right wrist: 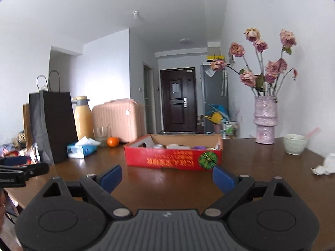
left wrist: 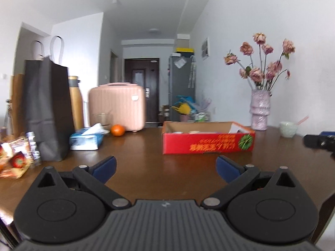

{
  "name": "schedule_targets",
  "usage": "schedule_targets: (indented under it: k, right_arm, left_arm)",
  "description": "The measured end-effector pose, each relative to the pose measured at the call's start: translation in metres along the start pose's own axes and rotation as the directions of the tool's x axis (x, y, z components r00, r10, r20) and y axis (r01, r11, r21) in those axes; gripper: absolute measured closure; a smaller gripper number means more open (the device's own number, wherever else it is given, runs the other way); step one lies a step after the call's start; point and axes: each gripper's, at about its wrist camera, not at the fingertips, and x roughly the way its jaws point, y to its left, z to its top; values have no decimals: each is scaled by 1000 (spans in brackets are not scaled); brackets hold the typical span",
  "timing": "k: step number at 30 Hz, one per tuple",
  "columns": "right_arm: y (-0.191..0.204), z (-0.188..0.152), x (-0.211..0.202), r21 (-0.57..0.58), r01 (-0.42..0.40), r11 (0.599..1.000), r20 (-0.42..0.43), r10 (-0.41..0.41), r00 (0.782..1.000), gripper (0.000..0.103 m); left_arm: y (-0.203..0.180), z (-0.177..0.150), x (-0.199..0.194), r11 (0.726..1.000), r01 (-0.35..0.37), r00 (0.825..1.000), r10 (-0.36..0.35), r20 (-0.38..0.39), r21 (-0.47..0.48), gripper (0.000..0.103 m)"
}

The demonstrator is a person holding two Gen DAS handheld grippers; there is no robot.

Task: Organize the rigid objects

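**Both claws released above the counter, box ahead**

The left claw (left wrist: 165, 167) and right claw (right wrist: 167, 176) gape wide, gripping nothing. The red cardboard box (right wrist: 173, 159) sits mid-frame on the brown counter (right wrist: 167, 188), with items inside too small to identify. An orange (right wrist: 113, 141) lies to its left.

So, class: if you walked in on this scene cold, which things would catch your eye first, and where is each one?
Probably the red cardboard box, open-topped in the middle of the brown table, with small items inside. Next, the pink vase of dried roses at the table's back right, by the wall. Then the tall black paper bag at the left, with an orange near it.
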Motion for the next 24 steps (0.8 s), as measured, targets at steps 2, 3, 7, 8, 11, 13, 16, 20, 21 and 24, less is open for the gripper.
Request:
schedule_targets:
  k: [2,3,7,8,11,13,16,20,21,24]
  right_arm:
    - [4,-14,-17,18,4,1000,-21,-4,1000,9]
    - [6,-21,-25,27,1,1000,-42,0,999,9]
    - [18,-50,-55,34,10,999,-126,-6,992,9]
    - [23,-57,-64,47,9,999,-142,-2,990,9]
    - [33,-71,-84,92,-4,996,-171,20,985,9]
    - [41,-72,-93,84,-16,996,-163,30,986,9]
    - [50,-63,-103,11,-21,1000,-101,22,995,8]
    - [47,-53,-106,4,-18,1000,-72,19,997,5]
    - [47,-51,-107,3,-13,1000,-66,13,998,5]
    - [45,-49,-108,11,-9,1000,-60,10,998,4]
  left_arm:
    - [-1,-12,-20,999,-37,999,37,0,-5,0]
    - [-2,-20,-30,999,-48,999,48,-7,-14,0]
    - [-8,-44,-68,998,-60,997,61,-53,18,0]
    - [-8,-47,-74,998,-63,996,64,-61,19,0]
    - [-4,-41,-80,998,-63,992,61,-106,-18,0]
    - [-2,-32,-87,996,-80,993,77,-90,-33,0]
    - [-5,-23,-97,994,-104,994,103,-30,-30,0]
    - [-15,-19,-101,997,-70,998,70,-8,-9,0]
    - [-17,-18,-102,998,-64,998,64,-3,-3,0]
    - [-19,-18,-102,998,-57,998,57,4,4,0]
